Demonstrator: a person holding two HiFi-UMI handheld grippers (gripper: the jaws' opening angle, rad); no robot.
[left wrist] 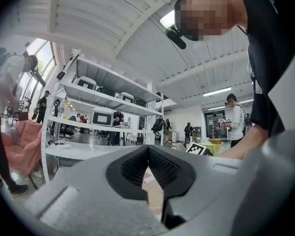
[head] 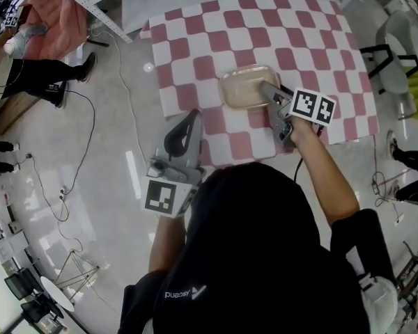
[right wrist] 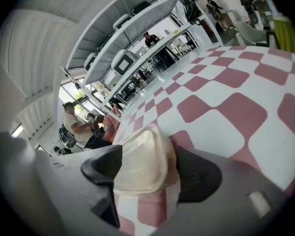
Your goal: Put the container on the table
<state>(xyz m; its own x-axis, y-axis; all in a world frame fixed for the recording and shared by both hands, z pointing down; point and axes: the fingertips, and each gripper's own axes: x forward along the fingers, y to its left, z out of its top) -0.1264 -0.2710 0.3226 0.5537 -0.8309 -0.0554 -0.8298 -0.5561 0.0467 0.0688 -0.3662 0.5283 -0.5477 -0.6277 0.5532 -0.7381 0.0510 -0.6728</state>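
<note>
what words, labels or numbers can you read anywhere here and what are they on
"Ascend": on the person's black shirt, upside down in the head view, beside a small logo.
Square markers on the gripper cubes: black-and-white patterns only, no letters or numbers.
Things on the shelves: too small to read.

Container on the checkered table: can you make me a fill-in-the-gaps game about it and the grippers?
1. The container lies on a tablecloth with pink and ____ squares.
2. The right gripper has its jaws ____, with the container between them.
3. The left gripper has its jaws shut and holds ____.
Missing words: white; open; nothing.
</note>
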